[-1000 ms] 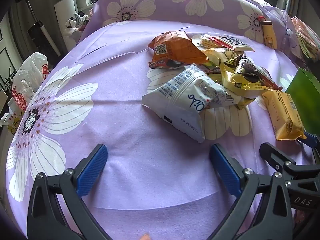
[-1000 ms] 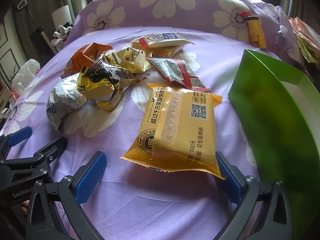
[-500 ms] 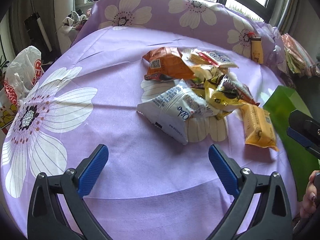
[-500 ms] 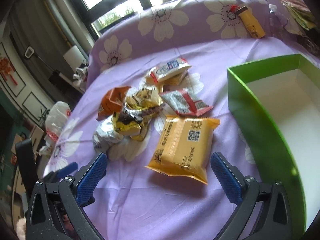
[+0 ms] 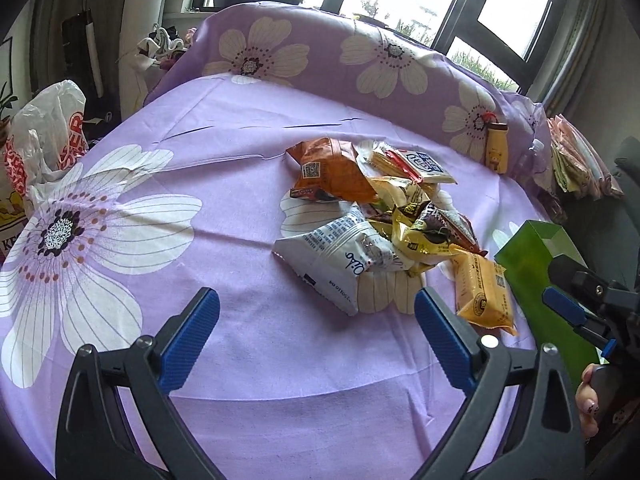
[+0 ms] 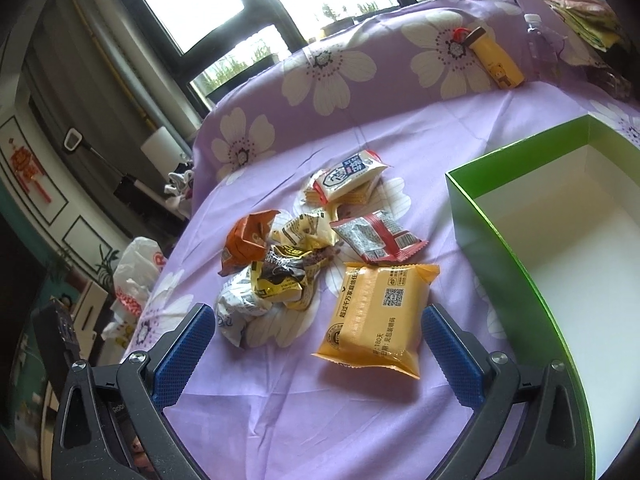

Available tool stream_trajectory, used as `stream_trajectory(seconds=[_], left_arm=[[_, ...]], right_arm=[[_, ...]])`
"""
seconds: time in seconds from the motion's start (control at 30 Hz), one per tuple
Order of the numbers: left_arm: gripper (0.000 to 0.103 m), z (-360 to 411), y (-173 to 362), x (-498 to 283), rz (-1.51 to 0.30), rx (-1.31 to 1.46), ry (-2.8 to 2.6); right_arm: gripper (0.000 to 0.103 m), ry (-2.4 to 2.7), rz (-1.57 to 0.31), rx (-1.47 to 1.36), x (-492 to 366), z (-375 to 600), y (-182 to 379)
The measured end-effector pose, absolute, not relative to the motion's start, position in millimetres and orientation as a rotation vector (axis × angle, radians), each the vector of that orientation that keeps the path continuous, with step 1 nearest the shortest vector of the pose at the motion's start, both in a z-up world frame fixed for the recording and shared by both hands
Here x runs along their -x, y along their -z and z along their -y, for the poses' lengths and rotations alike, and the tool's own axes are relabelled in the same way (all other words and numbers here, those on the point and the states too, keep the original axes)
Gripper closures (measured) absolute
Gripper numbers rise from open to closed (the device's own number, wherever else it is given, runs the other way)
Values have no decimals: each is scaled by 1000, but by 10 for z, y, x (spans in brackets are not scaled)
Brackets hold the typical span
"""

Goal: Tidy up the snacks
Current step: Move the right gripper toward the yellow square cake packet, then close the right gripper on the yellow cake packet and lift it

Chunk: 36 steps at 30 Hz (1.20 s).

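Observation:
A pile of snack packs lies on the purple flowered sheet (image 5: 240,208). It holds a white pack (image 5: 340,256), an orange pack (image 5: 328,168), a yellow-brown pack (image 5: 428,228), a white-and-red pack (image 5: 416,160) and a flat yellow pack (image 5: 484,292). My left gripper (image 5: 316,294) hovers just short of the white pack, its jaws closing with nothing between them. My right gripper (image 6: 317,312) stands open above the sheet. The yellow pack (image 6: 380,312) lies beyond and below its fingers, untouched. A green box (image 6: 500,232) with a white inside sits to the right.
A raised, sheet-covered back runs behind the pile, with a yellow bottle (image 6: 496,60) and a clear bottle (image 6: 536,36) against it. Folded cloths (image 5: 576,160) are stacked at the far right. A white plastic bag (image 5: 48,136) stands off the left edge. A hand (image 5: 588,400) holds the right gripper.
Both grippers have risen and drawn back from the pile, so more of the sheet and box shows. The yellow pack no longer sits against the right fingers. The left jaws narrowed slightly.

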<state>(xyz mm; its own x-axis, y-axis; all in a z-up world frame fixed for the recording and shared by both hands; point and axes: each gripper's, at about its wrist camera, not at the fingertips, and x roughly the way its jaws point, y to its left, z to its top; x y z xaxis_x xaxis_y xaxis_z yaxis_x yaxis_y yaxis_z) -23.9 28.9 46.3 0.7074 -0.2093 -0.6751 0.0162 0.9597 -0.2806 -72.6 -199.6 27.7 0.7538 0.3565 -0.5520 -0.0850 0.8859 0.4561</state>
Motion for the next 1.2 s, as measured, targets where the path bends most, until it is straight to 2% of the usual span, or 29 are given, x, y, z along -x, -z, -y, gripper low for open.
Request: stream_trajectory(seconds=[0.13, 0.37, 0.53, 0.73, 0.97, 1.07, 1.2], left_arm=[[12, -260, -473, 256, -774, 250, 141], [24, -236, -492, 277, -773, 248, 157], [32, -209, -530, 283, -780, 243, 177], [42, -166, -855, 170, -789, 233, 251], [44, -147, -1367, -90, -692, 233, 256], [43, -207, -1191, -115, -696, 249, 258], [44, -283, -851, -262, -819, 224, 182]], right_arm=[[1, -255, -689, -419, 725, 1960, -240], [14, -235, -698, -370, 728, 1878, -229], [19, -225, -712, -357, 719, 1847, -237], [23, -274, -728, -415, 677, 1865, -515], [31, -250, -692, -367, 408, 1778, -1008], [31, -223, -671, -308, 352, 1715, -945], [31, -209, -745, -310, 188, 1750, -663]])
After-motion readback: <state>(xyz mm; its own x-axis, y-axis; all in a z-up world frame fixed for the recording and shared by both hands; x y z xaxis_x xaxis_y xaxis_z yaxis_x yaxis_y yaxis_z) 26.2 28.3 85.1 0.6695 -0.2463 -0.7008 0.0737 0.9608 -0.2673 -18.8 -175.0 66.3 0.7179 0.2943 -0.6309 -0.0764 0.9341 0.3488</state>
